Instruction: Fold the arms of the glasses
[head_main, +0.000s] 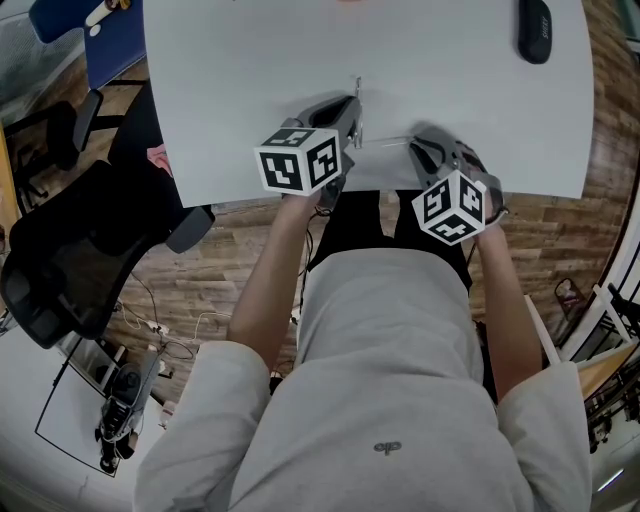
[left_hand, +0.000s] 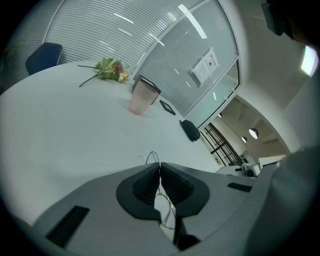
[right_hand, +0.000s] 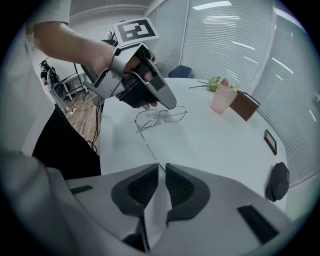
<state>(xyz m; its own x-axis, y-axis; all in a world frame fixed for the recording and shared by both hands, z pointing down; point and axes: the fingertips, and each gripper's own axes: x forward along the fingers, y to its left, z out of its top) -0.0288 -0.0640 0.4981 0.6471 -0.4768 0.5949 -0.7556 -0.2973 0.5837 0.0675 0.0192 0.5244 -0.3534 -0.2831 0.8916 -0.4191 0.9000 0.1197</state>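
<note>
The wire-rimmed glasses (right_hand: 160, 116) are at the white table (head_main: 250, 60), close to its 6 o'clock edge in the head view. The left gripper (left_hand: 160, 167) has its jaws clamped tight on the front frame, with a lens rim pinched between them. In the right gripper view one temple arm (right_hand: 147, 145) runs from the frame toward 5 o'clock into the right gripper (right_hand: 162, 167), whose jaws stand a narrow gap apart around the arm's tip without visibly pressing it; a dark case (head_main: 534, 30) lies well apart at the table's 1 o'clock.
</note>
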